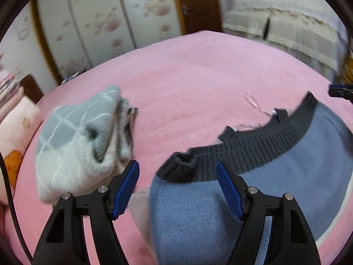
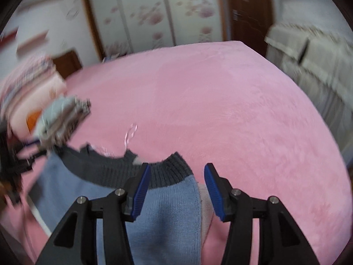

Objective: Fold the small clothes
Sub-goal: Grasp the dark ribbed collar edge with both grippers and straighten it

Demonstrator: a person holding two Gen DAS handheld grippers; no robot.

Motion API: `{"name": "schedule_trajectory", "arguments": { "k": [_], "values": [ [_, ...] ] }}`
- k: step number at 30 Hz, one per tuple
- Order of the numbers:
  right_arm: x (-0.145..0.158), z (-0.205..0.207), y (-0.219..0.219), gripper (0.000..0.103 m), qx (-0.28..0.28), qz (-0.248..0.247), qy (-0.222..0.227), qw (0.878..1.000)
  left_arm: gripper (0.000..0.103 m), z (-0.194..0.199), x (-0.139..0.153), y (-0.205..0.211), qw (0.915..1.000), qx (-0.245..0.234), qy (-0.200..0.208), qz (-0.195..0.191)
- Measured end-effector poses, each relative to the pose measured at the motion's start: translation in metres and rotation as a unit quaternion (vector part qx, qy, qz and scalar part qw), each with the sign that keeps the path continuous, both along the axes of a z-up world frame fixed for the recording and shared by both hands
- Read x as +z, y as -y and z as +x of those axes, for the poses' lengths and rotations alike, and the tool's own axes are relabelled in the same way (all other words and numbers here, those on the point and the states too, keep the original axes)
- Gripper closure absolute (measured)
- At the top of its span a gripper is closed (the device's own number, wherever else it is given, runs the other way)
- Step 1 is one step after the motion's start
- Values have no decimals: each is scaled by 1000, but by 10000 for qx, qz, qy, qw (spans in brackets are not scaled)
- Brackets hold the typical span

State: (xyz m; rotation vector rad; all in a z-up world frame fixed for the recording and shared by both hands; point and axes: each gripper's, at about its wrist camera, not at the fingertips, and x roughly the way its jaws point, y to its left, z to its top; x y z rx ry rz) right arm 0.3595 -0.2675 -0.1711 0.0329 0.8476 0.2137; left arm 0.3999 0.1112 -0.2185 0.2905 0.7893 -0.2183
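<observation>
- A blue knit garment [image 1: 198, 216] with a dark grey ribbed band [image 1: 264, 141] lies spread on the pink bed [image 1: 187, 77], near its front edge.
- The left claw [image 1: 177, 190] hangs over the garment's left end, jaws spread wide, gripping nothing.
- The right claw [image 2: 177, 191] hangs over the garment's right end, jaws likewise wide apart and holding nothing.
- A folded grey-and-white fleecy piece [image 1: 77, 141] sits on the bed just left of the blue garment, apart from it.
- A floral-panelled wardrobe [image 2: 150, 13] stands beyond the bed.
</observation>
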Motion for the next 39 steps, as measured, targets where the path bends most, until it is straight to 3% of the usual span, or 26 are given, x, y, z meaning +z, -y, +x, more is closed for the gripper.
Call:
{"name": "schedule_trajectory", "arguments": {
  "k": [2,7,11,15,17,19,21,25,27,30,39],
  "values": [
    [-6,4,-11,52,180,-176,-53,9997,33,8,-3,4,9999,-100,-57,26],
    [-16,17,-30,52,506,-492,-130,9974,48,19,-16,21,9977,-578,-215,269],
    [-26,29,-36,52,599,-773,-206,9950,48,22,-24,25,9939,-939,-280,498],
    [-38,39,-31,52,546,-894,-292,9941,49,25,-25,24,9929,-1077,-303,407],
    [-43,42,-28,52,520,-886,-333,9942,55,28,-27,22,9926,-1100,-332,384],
    [-46,45,-28,53,492,-873,-377,9943,72,32,-32,21,9916,-1175,-447,293],
    [-50,49,-26,58,460,-854,-435,9943,81,35,-37,21,9910,-1215,-494,261],
    [-57,53,-22,72,439,-673,-597,9950,89,38,-43,22,9922,-1131,-394,343],
    [-57,53,-19,87,408,-617,-600,9955,92,40,-44,22,9936,-989,-323,437],
    [-54,51,-15,90,286,-499,-531,9969,95,45,-42,19,9962,-663,-232,508],
    [-35,53,7,91,-225,195,-335,9990,96,55,-19,-1,9997,87,37,210]
  ]
}}
